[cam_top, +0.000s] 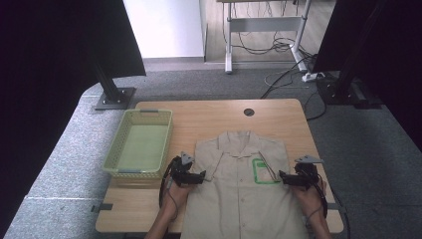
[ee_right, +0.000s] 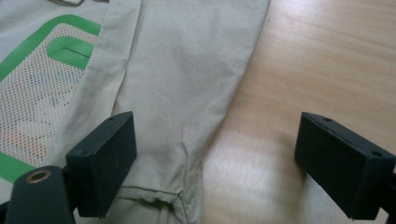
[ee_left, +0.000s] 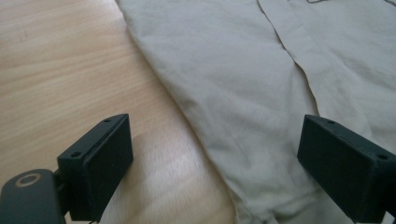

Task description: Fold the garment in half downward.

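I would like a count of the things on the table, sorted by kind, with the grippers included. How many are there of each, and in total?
Shirt, beige, lying flat: 1
Basket, light green, plastic: 1
Grippers, left gripper and right gripper, both with jaws open at the shirt's sides: 2
Total: 4

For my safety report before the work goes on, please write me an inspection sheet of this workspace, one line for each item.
Surface: light wooden table with a round dark hole near its far edge.
Job's things: beige short-sleeved button shirt with a green-edged mesh pocket, lying flat, front up.
Clutter: pale green plastic mesh basket beside the shirt; nothing seen inside.
Grippers: left gripper at one sleeve edge, right gripper at the other; jaws of both open, holding nothing.
Cables: black gripper cable; loose floor cables and a white power strip.
Surroundings: grey carpet, black curtains, white desk frame.
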The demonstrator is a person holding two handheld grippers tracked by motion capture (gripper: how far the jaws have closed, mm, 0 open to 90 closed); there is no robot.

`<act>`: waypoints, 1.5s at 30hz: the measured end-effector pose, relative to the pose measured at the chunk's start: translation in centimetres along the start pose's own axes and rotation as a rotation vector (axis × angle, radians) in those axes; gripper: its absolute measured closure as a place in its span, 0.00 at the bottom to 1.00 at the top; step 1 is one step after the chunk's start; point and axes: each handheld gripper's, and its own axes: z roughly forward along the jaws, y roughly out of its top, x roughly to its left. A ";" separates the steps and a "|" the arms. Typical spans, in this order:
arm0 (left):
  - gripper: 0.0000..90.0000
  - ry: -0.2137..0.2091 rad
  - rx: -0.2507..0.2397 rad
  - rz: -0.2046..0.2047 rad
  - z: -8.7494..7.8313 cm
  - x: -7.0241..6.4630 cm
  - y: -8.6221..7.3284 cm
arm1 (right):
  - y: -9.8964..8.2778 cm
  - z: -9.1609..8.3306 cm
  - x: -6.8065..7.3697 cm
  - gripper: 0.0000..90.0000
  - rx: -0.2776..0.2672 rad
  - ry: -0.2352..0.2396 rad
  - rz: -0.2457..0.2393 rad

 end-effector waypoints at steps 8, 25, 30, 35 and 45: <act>0.12 -0.006 0.001 0.008 -1.4 -0.8 -1.3 | -2.1 -2.2 1.6 0.14 -0.001 0.013 -0.012; 0.14 -0.068 0.010 -0.013 -1.3 -0.1 -0.4 | -2.8 -3.5 2.0 0.09 0.042 0.038 0.007; 0.14 -0.066 0.009 -0.012 -0.3 0.5 1.2 | -1.6 -3.0 1.4 0.09 0.030 0.053 -0.001; 0.14 -0.061 0.003 0.008 1.2 0.8 3.2 | 0.0 -1.9 0.9 0.05 0.002 0.050 -0.032; 0.15 -0.036 0.033 -0.002 3.9 2.6 5.4 | 2.5 0.9 -0.3 0.12 0.003 0.061 -0.034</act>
